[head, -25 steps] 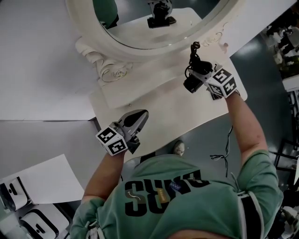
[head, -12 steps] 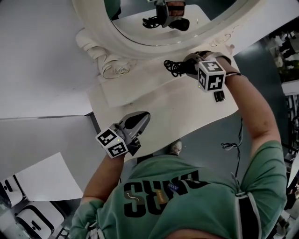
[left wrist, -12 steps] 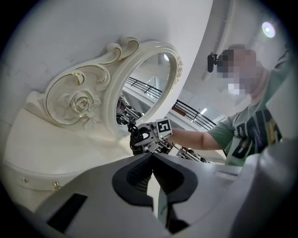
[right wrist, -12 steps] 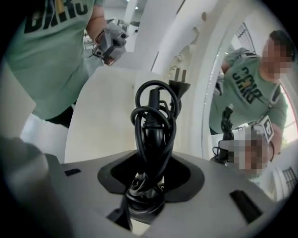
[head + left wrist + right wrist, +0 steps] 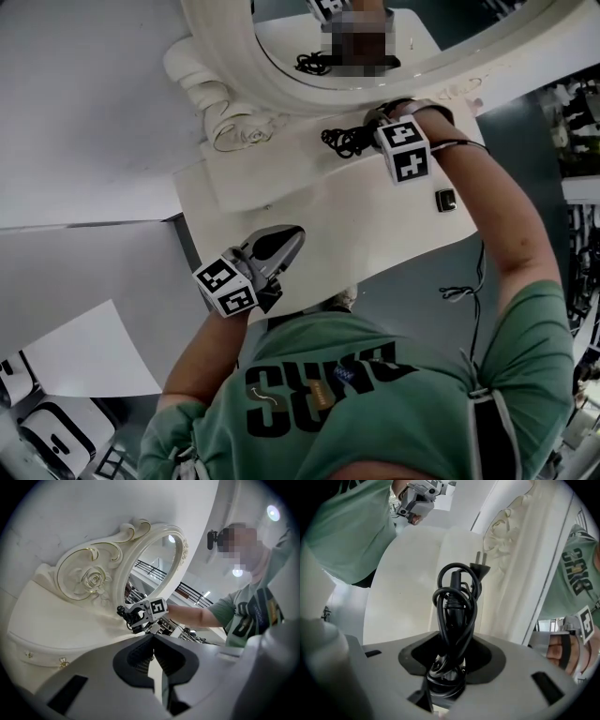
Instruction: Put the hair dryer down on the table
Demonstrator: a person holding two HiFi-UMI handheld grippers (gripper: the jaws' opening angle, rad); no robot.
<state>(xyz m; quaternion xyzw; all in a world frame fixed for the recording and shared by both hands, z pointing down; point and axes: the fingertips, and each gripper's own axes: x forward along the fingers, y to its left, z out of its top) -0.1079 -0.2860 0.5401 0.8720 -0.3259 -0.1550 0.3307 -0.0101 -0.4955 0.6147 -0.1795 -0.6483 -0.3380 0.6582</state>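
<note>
Right gripper [image 5: 367, 129] clasping black hair dryer [image 5: 446, 679], cord [image 5: 454, 602] looped

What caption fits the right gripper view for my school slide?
The right gripper holds a black hair dryer, cord wound up, over the white table beside the mirror.

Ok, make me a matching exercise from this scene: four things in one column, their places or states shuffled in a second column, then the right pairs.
1. black hair dryer with wound black cord
2. left hand-held gripper
3. small dark square object
4. cream carved oval mirror frame

A. flat on the white table top, beside the right forearm
B. shut, nothing in it
C. upright at the table's back
D. clamped in the right hand-held gripper

Pairs: 1-D, 2-B, 3-A, 4-C.
</note>
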